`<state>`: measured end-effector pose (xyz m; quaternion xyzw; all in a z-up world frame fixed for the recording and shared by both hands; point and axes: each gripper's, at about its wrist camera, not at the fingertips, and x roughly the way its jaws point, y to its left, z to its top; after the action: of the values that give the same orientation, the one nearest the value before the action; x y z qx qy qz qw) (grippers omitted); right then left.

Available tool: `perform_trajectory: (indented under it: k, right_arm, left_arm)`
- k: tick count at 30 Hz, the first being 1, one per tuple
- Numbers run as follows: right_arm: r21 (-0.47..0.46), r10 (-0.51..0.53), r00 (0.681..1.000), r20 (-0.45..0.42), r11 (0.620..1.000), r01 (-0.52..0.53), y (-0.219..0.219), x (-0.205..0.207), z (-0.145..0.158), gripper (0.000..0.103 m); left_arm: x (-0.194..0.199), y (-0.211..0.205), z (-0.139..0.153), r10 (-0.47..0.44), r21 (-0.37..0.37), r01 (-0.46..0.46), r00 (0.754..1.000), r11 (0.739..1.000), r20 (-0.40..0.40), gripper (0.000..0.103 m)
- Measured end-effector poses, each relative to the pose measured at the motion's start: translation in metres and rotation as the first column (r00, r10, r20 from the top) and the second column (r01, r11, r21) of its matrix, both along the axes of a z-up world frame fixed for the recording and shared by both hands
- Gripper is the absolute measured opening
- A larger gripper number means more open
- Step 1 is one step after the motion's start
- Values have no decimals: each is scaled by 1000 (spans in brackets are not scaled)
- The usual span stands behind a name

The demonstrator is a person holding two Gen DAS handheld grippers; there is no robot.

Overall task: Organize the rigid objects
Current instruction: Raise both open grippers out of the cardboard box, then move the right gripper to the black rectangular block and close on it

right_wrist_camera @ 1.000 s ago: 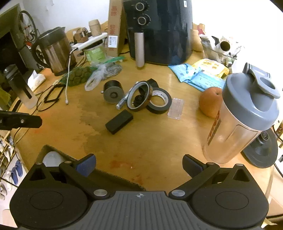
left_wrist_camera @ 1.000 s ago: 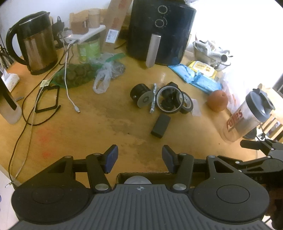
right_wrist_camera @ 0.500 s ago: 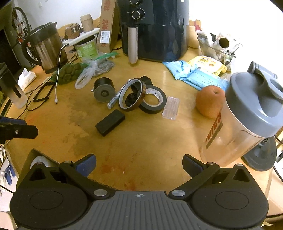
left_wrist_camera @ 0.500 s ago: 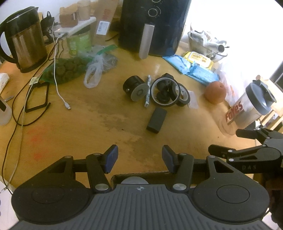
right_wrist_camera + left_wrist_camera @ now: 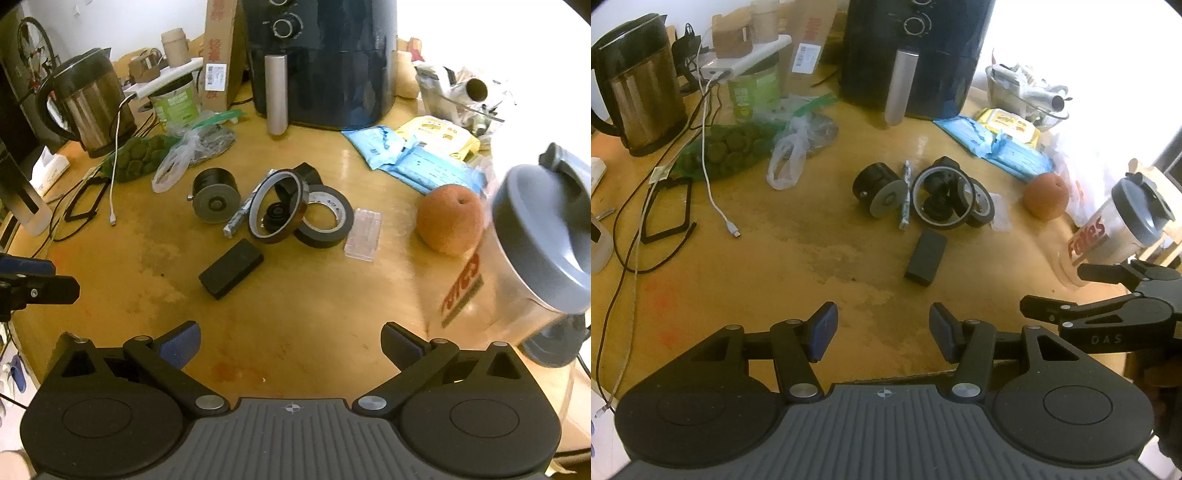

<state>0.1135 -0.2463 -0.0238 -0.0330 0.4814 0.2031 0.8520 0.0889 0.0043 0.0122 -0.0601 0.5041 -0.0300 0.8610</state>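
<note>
**Right gripper edges in over the worktop; both grippers empty**

Compared with a second ago, the right gripper (image 5: pixel 291 341) has drifted toward the cluster of parts, so the shaker bottle (image 5: pixel 532 251) now sits further right and looks blurred at the edge of its view, and in the left wrist view the right gripper's black fingers reach further in from the right. Its jaws stand wide apart with nothing between them. On the left, the left gripper (image 5: pixel 882 328) hangs over the near edge of the wooden worktop (image 5: pixel 757 266), jaws partly apart and empty.

Mid-worktop lies the group of rigid objects. A black block (image 5: pixel 231 268) rests flat, nearest the grippers and apart from the rest. Beyond it, a black cylinder with a grey end face (image 5: pixel 214 195) lies on its side at the left of the group. Just right of it is a thin silvery stick (image 5: pixel 240 214), then a thin brown-rimmed ring (image 5: pixel 277 205) standing tilted against a roll of black tape (image 5: pixel 325 218). A small dark round part shows through the ring; what it is I cannot tell. A clear plastic case (image 5: pixel 364 234) lies flat just right of the tape.

An orange fruit (image 5: pixel 448 219) sits between the case and the shaker bottle. At the far side stand a dark air fryer (image 5: pixel 321 59) and, far left, a kettle (image 5: pixel 88 99).
</note>
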Motion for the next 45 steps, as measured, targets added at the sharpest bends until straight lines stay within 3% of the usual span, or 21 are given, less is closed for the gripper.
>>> perform_trajectory:
  k: [11, 22, 27, 34, 45]
  right_arm:
    - [-7, 170, 986, -3, 985, -170, 31, 21, -14, 103]
    - [-96, 381, 924, -6, 920, -380, 69, 42, -36, 102]
    - [-122, 447, 894, -38, 886, -448, 83, 52, -53, 93]
    - [-152, 520, 853, -44, 840, -520, 99, 59, -66, 90]
    - [-172, 541, 839, -57, 822, -542, 116, 69, -76, 90]
  left_arm:
    - [-7, 26, -6, 76, -25, -76, 997, 997, -25, 54]
    - [-24, 59, -10, 200, -40, -202, 979, 979, -39, 54]
    - [-33, 69, -13, 245, -45, -247, 968, 968, -50, 54]
    - [-39, 83, -10, 295, -40, -297, 954, 954, -45, 54]
    - [-48, 98, -7, 342, -34, -343, 939, 939, -42, 54]
